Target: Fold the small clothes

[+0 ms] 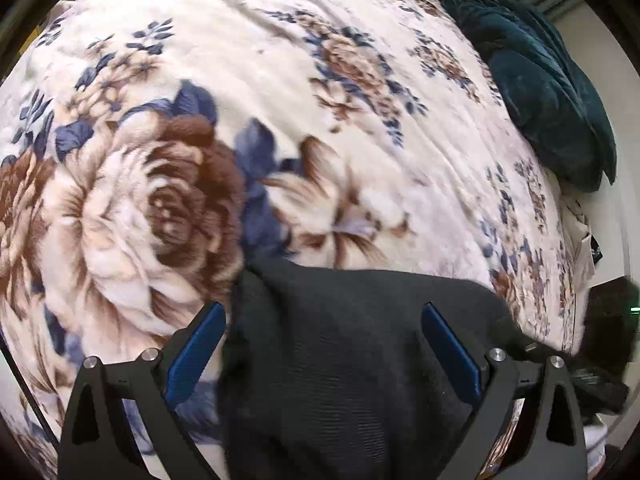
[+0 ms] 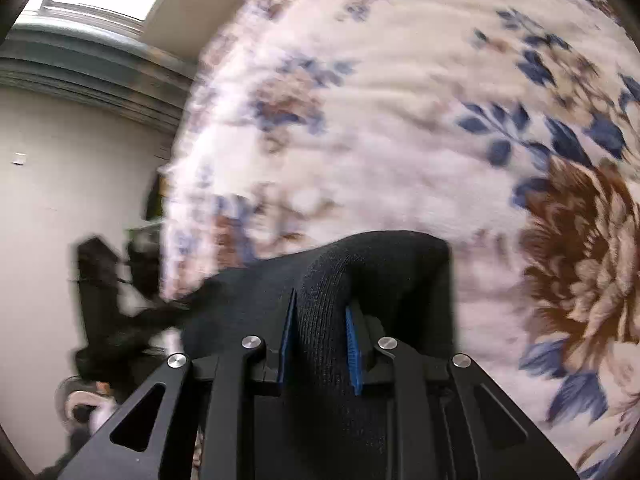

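Each hand-held gripper, left (image 1: 324, 344) and right (image 2: 320, 344), is a matte black frame with triangular cut-outs. Round silver screws sit at the pivots. The fingers (image 1: 196, 352) carry ribbed blue pads.

The black garment (image 1: 344, 360) is a small piece of dark, finely ribbed knit, without print or trim that can be made out. It lies on the floral blanket (image 1: 280, 80) of the bed, at the near edge of both views, and reaches out of view at the bottom. In the left wrist view it spreads as a broad, mostly flat sheet with a rounded upper edge and a soft vertical crease along its left side. In the right wrist view part of the same cloth (image 2: 320, 320) is gathered into a raised, rounded ridge that stands up from the rest, while its far portion drapes flat toward the blanket's edge.
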{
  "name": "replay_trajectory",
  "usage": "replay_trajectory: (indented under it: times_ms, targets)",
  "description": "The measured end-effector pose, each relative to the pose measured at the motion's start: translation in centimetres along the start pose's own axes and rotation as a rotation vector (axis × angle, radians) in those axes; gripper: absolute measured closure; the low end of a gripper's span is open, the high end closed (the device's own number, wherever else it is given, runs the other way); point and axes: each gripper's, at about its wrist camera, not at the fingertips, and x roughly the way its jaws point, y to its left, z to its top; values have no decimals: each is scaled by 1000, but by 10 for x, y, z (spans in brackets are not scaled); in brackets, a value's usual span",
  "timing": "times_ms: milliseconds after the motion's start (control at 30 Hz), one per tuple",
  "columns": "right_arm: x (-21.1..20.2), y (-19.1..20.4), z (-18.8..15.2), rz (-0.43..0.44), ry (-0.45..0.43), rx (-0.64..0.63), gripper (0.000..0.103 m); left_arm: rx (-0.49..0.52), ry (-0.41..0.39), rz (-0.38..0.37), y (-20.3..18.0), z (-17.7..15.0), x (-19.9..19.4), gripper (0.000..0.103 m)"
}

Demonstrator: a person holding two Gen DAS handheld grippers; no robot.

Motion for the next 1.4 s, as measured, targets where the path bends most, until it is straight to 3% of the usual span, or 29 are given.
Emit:
replay_trajectory:
  times_ms: [100,200,400,500,600,733,900,1000,1100,1200,1300,1333,1400]
  targets:
    - [3,-4,1,29,106,22,64,-32,25,-63,12,-11,-7,3]
    - [-1,1,-2,65,169,-25,42,-95,101,-183,18,-33,-13,3]
    - [25,-24,-7,19,282,46,40,-181,117,-235,26,-54,5,6]
    - [32,-23,-10,87,274,76,41,-162,39,-289,19,-57,0,10]
    - [27,-9,-11,97,187,20,70,-81,-42,-308,1,-53,-8,12]
    - [5,13,-7,125,62,-49,77,-82,-123,-370,-3,-32,-21,13]
    - [-5,32,9,110,-29,-145,77,-74,-204,-355,6,1,-31,16]
    - [13,22,10,39,32,-163,77,-16,-143,-187,20,2,-6,16]
    - [19,11,2,1,93,-196,73,18,-20,-123,36,-18,17,15]
    - [9,5,-9,-16,155,-137,62,10,-4,-127,40,-31,4,15]
    - [-10,5,-22,-11,117,-139,61,-37,-59,-151,38,-40,-30,15]
    - [-11,4,-26,-2,113,-144,56,-51,-94,-169,35,-45,-44,15]
    - [0,-1,-38,-70,137,-186,53,-40,-139,-169,23,-51,-55,15]
